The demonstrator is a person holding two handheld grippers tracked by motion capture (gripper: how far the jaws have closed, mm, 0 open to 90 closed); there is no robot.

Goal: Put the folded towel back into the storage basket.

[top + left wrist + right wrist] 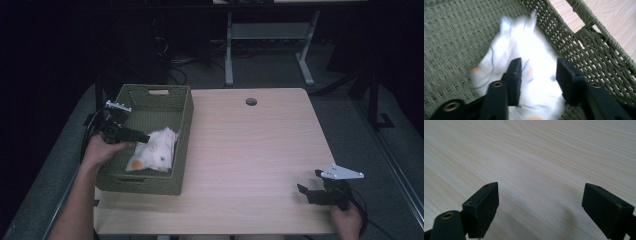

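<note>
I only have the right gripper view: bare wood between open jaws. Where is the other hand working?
Observer: The left tongs are inside a green woven basket at the table's left.
Operator: Anything in the basket?
Observer: A white soft toy with orange patches lies against its right wall.
Operator: Is it gripped?
Observer: Not evidently; in the left gripper view the jaws stand apart over the blurred toy.
Operator: And my tongs?
Observer: The right tongs hover open near the table's front right corner.

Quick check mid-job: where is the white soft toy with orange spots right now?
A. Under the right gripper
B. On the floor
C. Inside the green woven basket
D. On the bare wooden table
C: the white soft toy with orange spots lies on the bottom of the green woven basket, with the left gripper open around it.
</note>
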